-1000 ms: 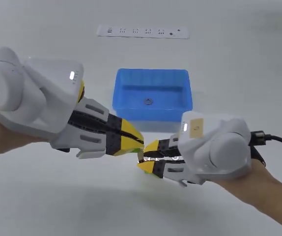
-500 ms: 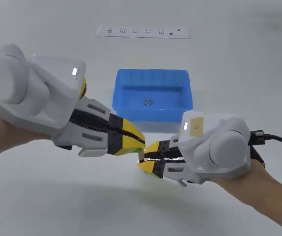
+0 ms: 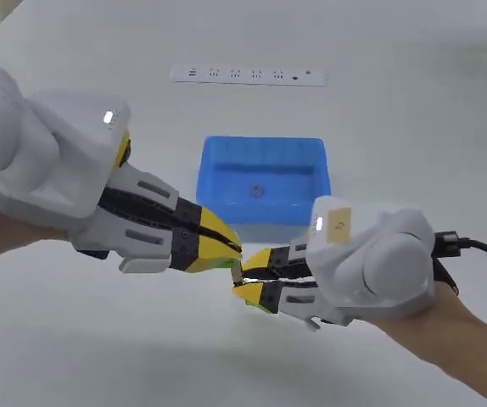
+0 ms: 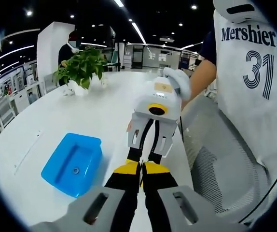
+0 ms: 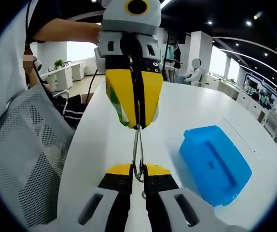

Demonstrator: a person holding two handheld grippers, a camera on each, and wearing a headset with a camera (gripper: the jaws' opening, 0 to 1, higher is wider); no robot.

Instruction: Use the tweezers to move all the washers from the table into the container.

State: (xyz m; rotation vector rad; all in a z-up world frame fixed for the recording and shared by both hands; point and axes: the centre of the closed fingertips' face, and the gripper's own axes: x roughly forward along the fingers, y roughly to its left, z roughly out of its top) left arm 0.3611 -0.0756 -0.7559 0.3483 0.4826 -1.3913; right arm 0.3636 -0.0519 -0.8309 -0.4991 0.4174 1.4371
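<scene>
Container (image 3: 265,146): head view, blue, on the table just beyond both grippers; one washer (image 3: 256,192) lies inside.
Left gripper (image 4: 141,169): left gripper view, jaws pressed together, tip to tip with the right gripper (image 4: 147,155).
Tweezers (image 5: 137,147): right gripper view, pinched, it seems, at each end by one closed gripper.

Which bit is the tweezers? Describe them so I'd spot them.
On the white table, before the blue plastic container, the left hand-held gripper and the right hand-held gripper meet tip to tip. The thin silvery metal tweezers bridge their yellow jaws: the one slender bare-metal thing there.
</scene>
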